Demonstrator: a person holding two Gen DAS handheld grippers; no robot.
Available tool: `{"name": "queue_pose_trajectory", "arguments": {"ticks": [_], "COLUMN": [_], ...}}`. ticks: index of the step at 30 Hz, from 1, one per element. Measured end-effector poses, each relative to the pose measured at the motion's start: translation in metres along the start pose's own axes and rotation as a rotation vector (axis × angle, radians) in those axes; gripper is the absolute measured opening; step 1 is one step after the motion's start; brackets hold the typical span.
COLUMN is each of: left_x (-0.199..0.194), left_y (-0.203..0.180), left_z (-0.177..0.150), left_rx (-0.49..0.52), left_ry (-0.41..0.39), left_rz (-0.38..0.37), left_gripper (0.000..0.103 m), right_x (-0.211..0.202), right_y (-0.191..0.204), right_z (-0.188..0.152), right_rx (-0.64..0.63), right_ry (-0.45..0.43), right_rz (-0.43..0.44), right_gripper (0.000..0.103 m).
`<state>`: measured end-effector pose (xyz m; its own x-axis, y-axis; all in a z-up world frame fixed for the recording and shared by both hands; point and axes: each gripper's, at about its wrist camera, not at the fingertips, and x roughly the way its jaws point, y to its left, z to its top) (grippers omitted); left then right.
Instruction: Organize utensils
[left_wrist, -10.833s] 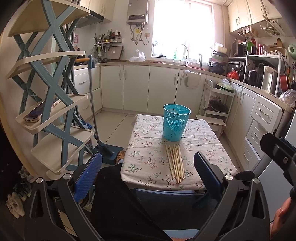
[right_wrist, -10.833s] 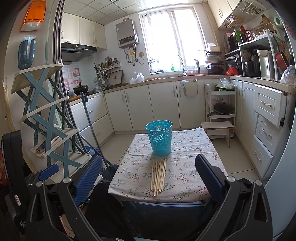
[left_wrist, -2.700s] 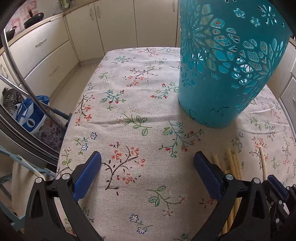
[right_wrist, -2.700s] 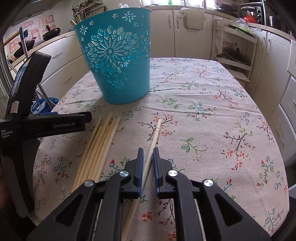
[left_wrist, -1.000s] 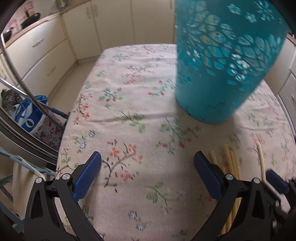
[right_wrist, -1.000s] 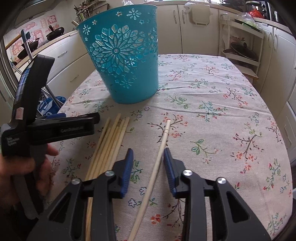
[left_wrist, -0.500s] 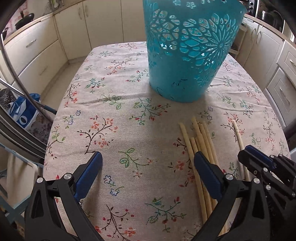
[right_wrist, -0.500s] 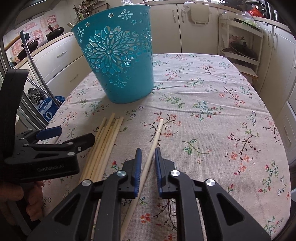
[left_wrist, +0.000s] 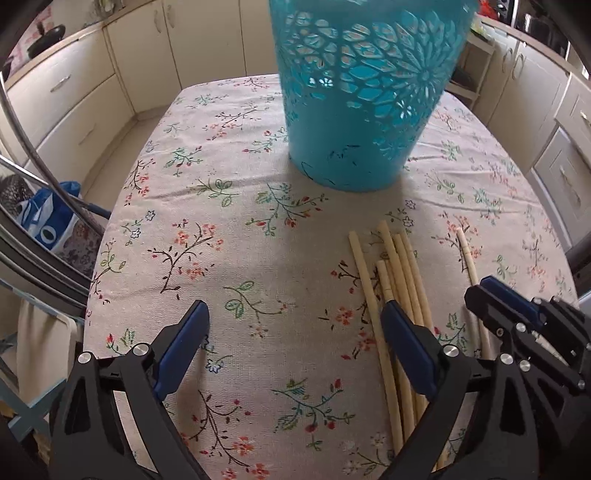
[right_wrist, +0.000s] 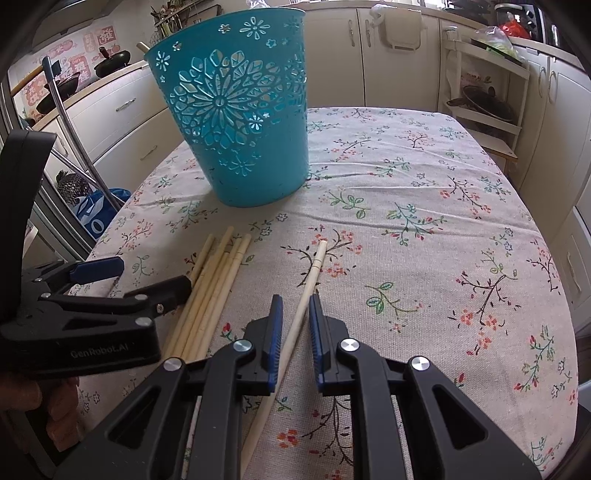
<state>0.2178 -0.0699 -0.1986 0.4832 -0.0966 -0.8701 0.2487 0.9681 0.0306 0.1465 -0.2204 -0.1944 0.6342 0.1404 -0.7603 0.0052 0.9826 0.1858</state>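
Table (right_wrist: 424, 155) with floral cloth carries everything. Teal perforated bin (right_wrist: 240, 122) stands upright toward the far edge, left of centre in the right wrist view; also visible in the left wrist view (left_wrist: 365, 92).

Bundle of pale chopsticks (right_wrist: 214, 284) lies flat on the cloth between the bin and the near edge, sticks roughly parallel and touching each other, tips pointing at the bin. Same bundle in the left wrist view (left_wrist: 399, 280).

Single chopstick (right_wrist: 310, 280) lies apart from the bundle, on its right, angled toward the bin; seen at the right side of the left wrist view (left_wrist: 467, 254).

Left gripper (left_wrist: 295, 350): jaws spread wide, nothing between them. Its right finger (left_wrist: 406, 343) sits over the bundle's near half; contact cannot be told. Left finger over bare cloth.

Right gripper (right_wrist: 295, 325): jaws narrowly apart, straddling the single chopstick's shaft. Small gap visible on each side of the stick, so pads are not clamped on it. Stick rests on the cloth.
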Motion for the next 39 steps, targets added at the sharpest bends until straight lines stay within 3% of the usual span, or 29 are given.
{"name": "queue_pose_trajectory", "arguments": {"ticks": [6, 9, 13, 14, 22, 25, 32, 39], "left_x": [-0.001, -0.002, -0.007, -0.008, -0.006, -0.006, -0.009, -0.042], "left_y": [0.001, -0.002, -0.001, -0.001, -0.006, -0.008, -0.008, -0.002], "left_z": [-0.003, 0.002, 0.007, 0.006, 0.006, 0.007, -0.001, -0.009], "left_rx": [0.003, 0.002, -0.016, -0.019, 0.036, 0.044, 0.050, 0.052], "left_ry": [-0.013, -0.034, -0.047, -0.044, -0.049, -0.046, -0.058, -0.149], "left_rz": [0.013, 0.006, -0.105, -0.130, -0.132, -0.150, -0.141, -0.126], "left_gripper": [0.088, 0.070, 0.022, 0.020, 0.020, 0.006, 0.005, 0.005], "right_x": [0.000, 0.002, 0.001, 0.001, 0.003, 0.001, -0.003, -0.011], "right_y": [-0.002, -0.002, -0.002, -0.002, 0.006, 0.009, 0.010, -0.005], "right_z": [0.001, 0.004, 0.004, 0.004, 0.009, 0.007, 0.004, -0.004], "right_rx": [-0.003, 0.000, -0.014, -0.023, -0.076, -0.112, -0.123, 0.024], "right_ry": [0.002, 0.004, 0.023, 0.027, 0.044, 0.076, 0.080, 0.076], "right_rz": [0.002, -0.002, 0.004, 0.005, -0.013, 0.010, -0.007, 0.057], "right_gripper": [0.015, 0.015, 0.015, 0.015, 0.013, 0.009, 0.009, 0.006]}}
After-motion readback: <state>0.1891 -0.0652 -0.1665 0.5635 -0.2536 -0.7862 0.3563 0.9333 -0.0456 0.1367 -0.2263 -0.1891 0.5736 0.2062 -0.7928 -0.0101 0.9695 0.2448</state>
